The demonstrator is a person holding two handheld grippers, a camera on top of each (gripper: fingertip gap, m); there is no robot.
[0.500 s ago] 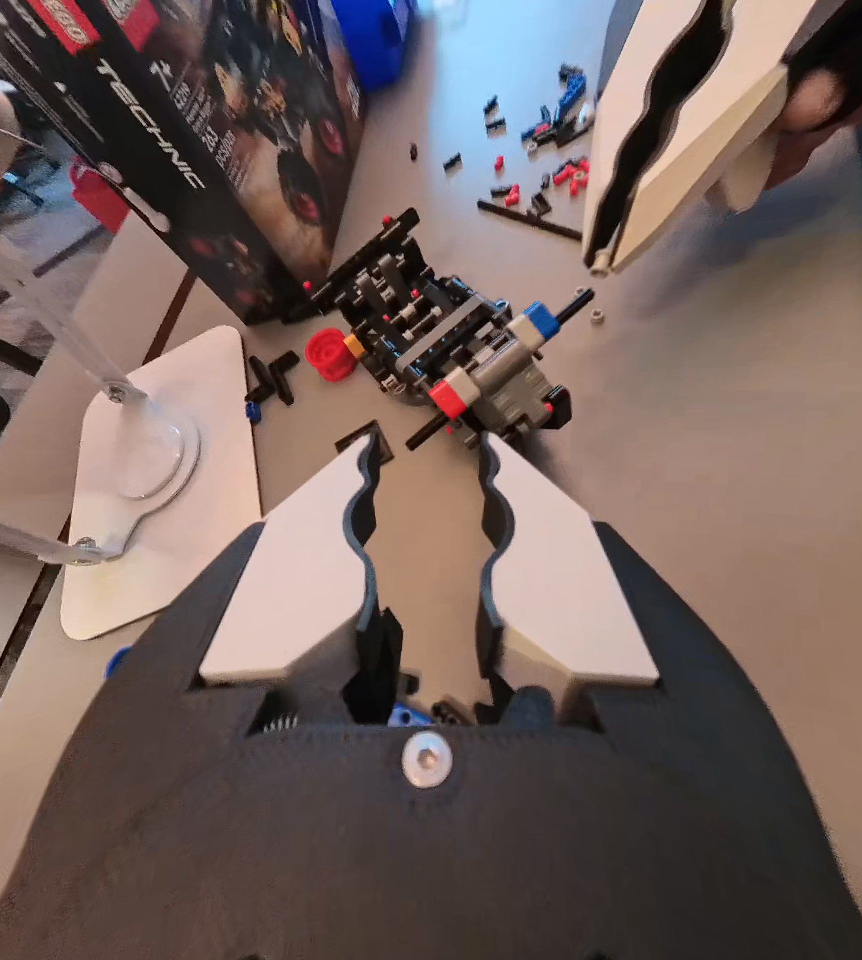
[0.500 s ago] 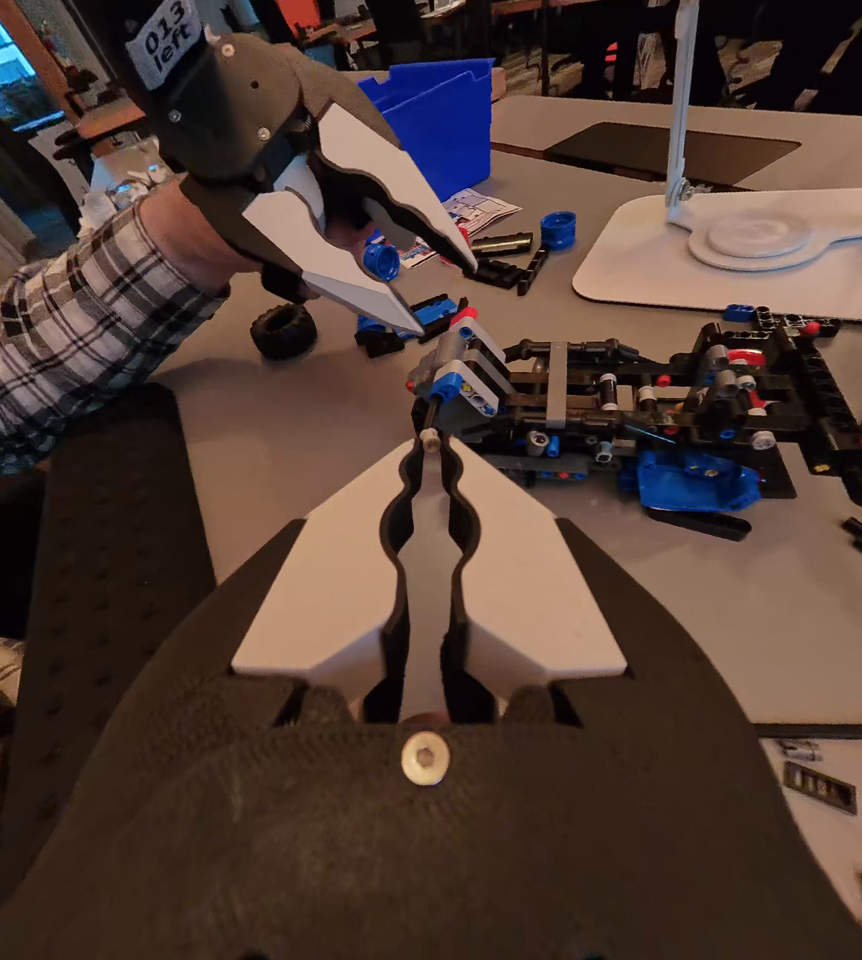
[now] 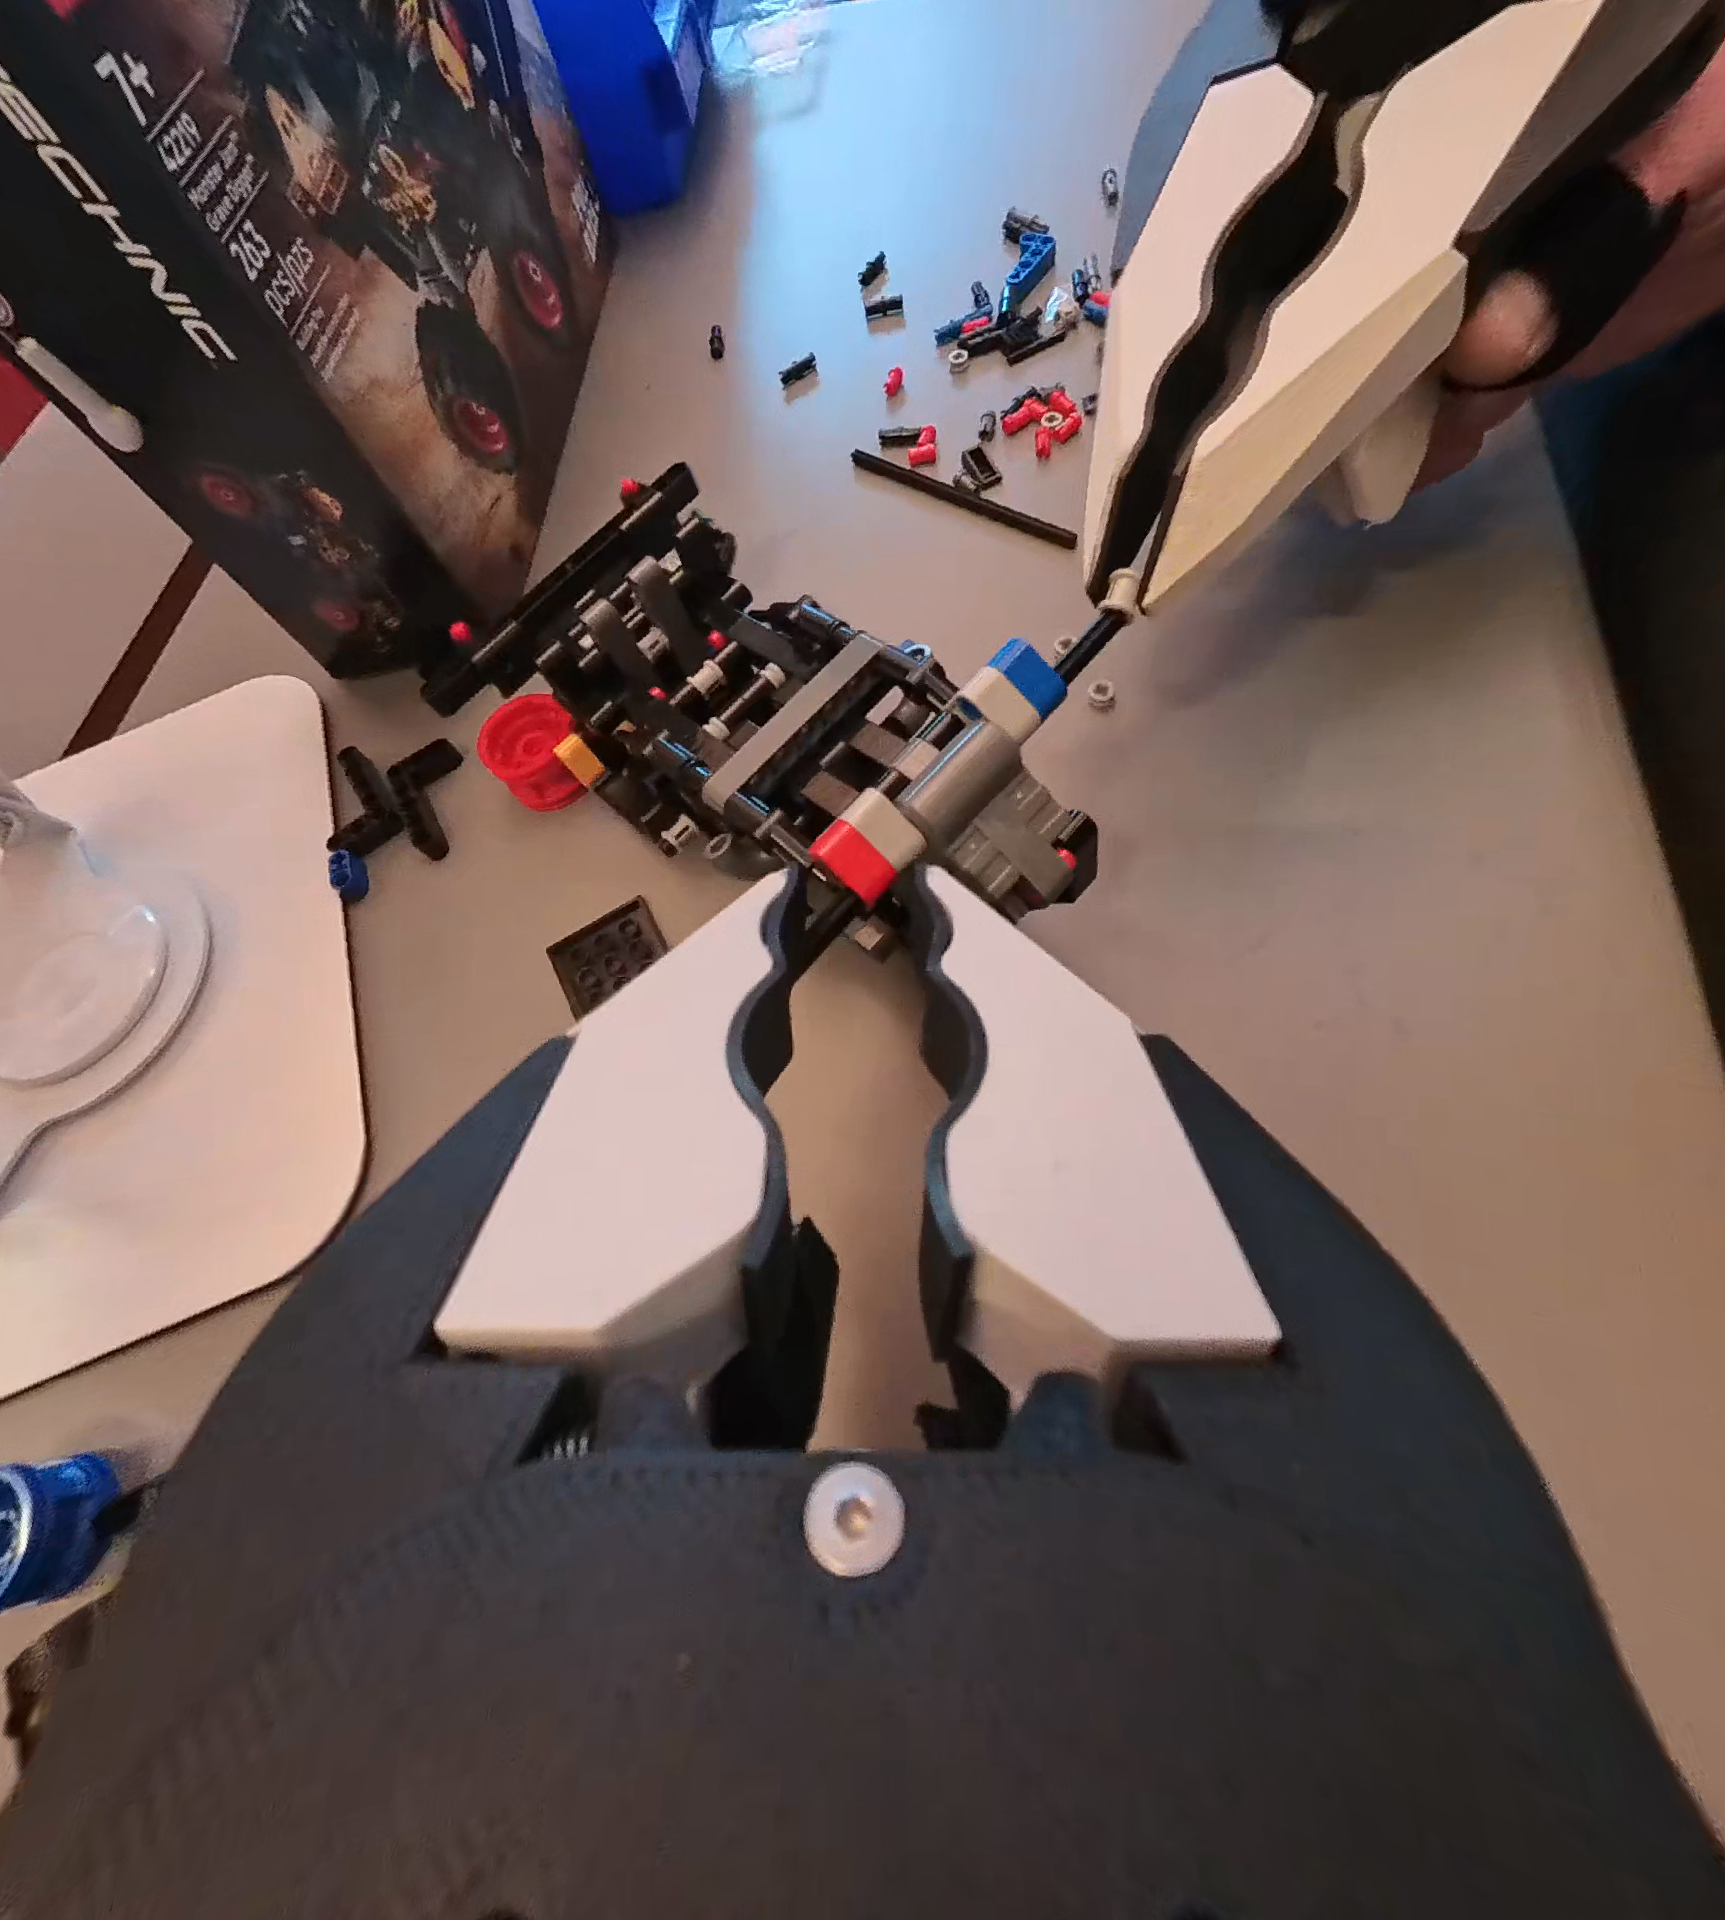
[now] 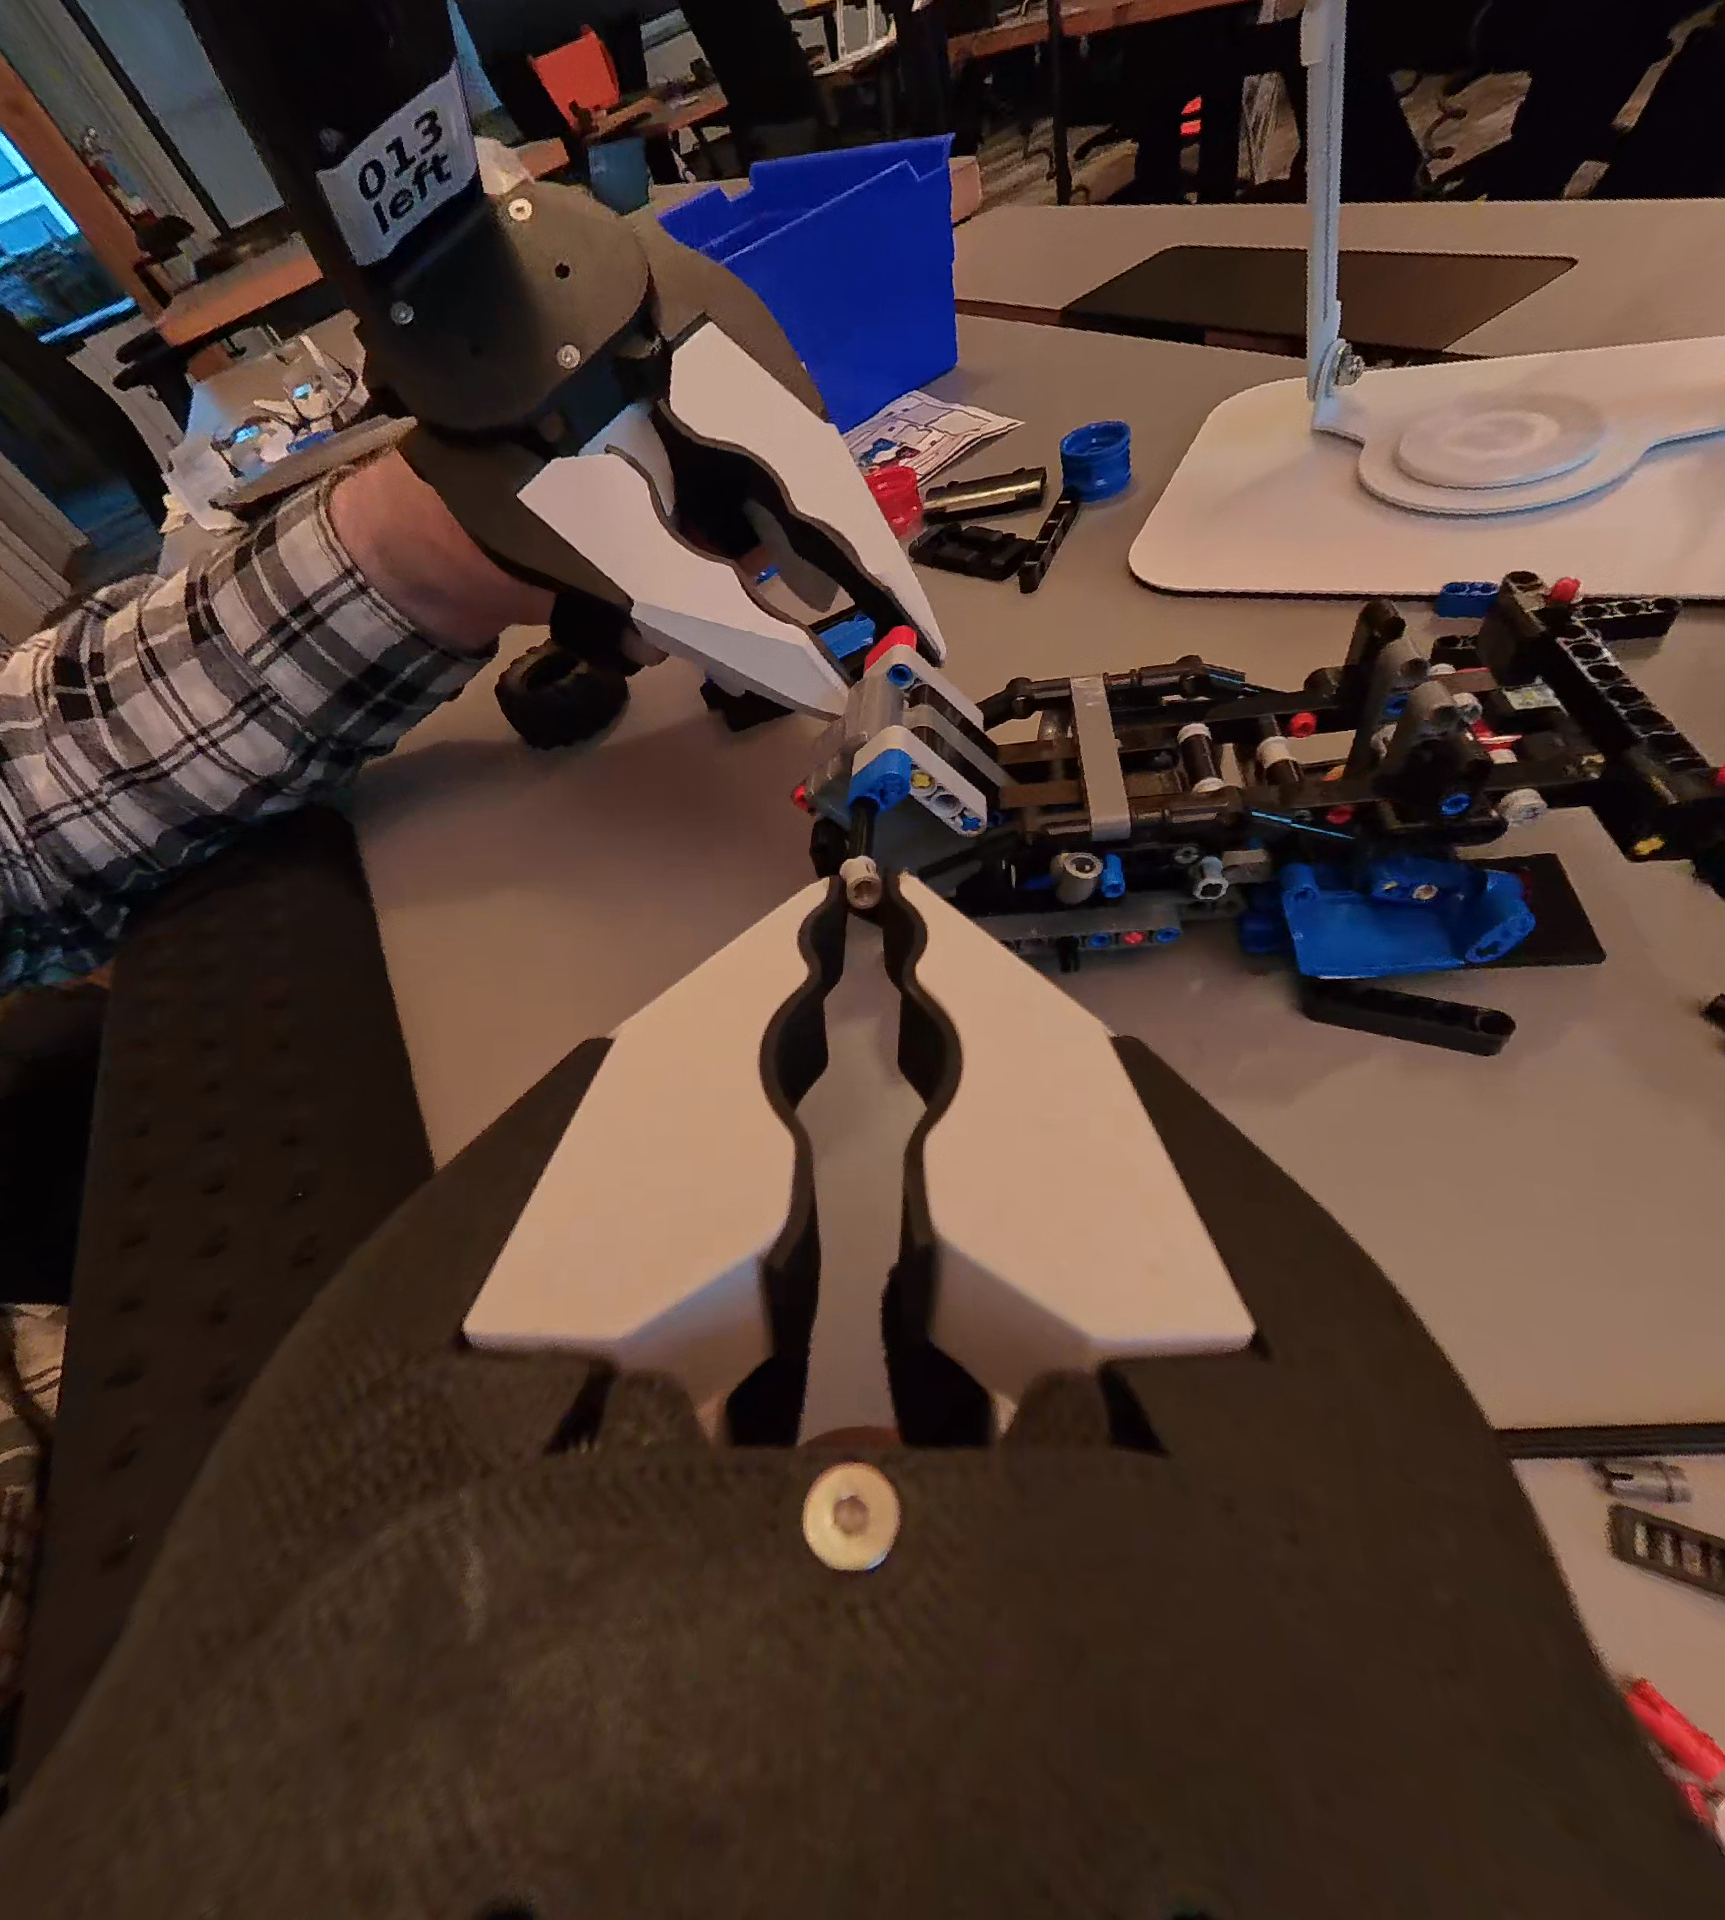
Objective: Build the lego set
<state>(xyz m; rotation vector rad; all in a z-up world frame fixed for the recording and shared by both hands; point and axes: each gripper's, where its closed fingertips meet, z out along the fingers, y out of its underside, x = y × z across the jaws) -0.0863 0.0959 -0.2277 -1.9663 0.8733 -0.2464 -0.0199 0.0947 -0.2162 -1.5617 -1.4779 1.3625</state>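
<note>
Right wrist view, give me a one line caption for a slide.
Right tongs pinch a small grey bushing onto the black axle of the lego chassis, left tongs at its far end.

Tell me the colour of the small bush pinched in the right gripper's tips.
Light grey bush, clearest in the right wrist view.

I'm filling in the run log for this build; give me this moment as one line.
phase: bushing onto axle | right gripper: shut on pale bushing at black axle tip | left gripper: open, straddling chassis red end
</note>
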